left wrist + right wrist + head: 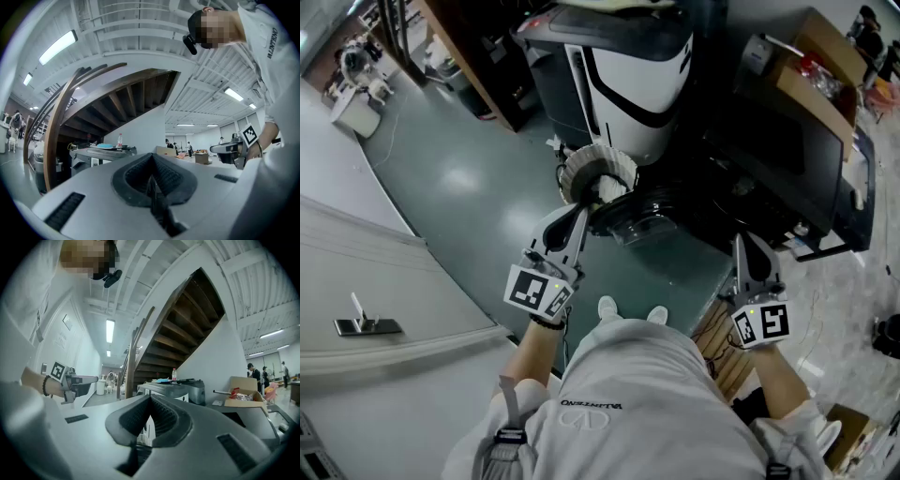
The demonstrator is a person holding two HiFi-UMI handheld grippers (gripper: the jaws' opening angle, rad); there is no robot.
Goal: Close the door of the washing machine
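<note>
In the head view the washing machine [628, 75] stands at twelve o'clock from the person, white with black bands. Its round dark-glass door [642, 220] is swung out from the front, low at the middle of the view. The left gripper [583, 208] reaches up from seven o'clock, its tip right at the door's near rim; whether it touches cannot be told. The right gripper [741, 242] hangs at four o'clock, well apart from the door, beside a dark cabinet [787, 159]. In the left gripper view the claw is pressed together with nothing in it. It faces level across the hall, where a bottle [119, 139] stands on a machine top at nine o'clock and the other gripper shows at three o'clock. In the right gripper view the claw is likewise closed and empty, with a cardboard box [243, 397] at three o'clock under a wooden stair [183, 329].
</note>
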